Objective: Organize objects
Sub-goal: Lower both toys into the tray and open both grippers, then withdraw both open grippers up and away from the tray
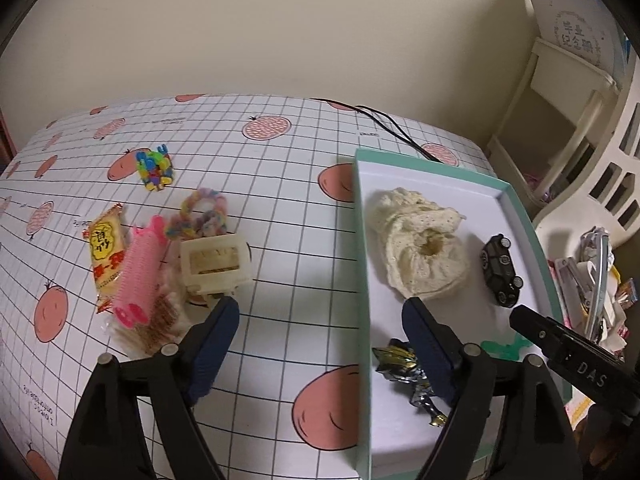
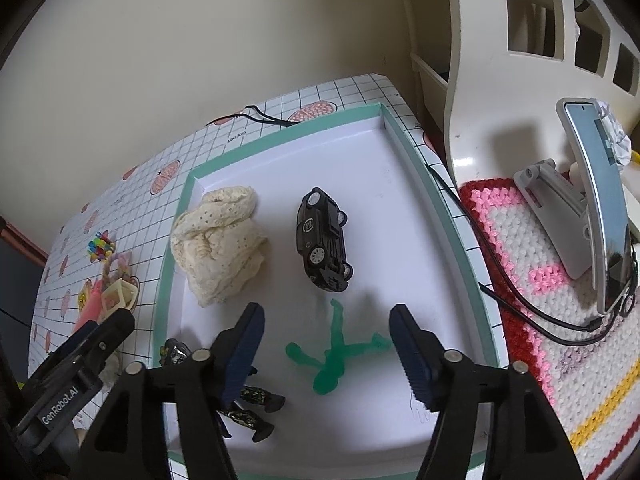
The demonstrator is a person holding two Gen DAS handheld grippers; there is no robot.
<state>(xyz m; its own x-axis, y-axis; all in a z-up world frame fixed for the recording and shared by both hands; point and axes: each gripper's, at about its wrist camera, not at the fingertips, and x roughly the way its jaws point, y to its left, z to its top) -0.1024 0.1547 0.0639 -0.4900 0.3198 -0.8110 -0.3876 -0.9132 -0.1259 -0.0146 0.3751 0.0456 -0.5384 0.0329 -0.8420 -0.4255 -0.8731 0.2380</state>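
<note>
Grid-print worktop against cream wall; both hand-held grippers, left and right, wide open, empty; green figure flat in tray between right fingers.

A table in a checked cloth printed with peaches carries everything. On its left part sits a loose cluster: bright beads, a pastel ring, a yellow snack packet, a pink roller, a cream box (all touching or nearly so). To the right lies a tray; behind it trails a black cable.
</note>
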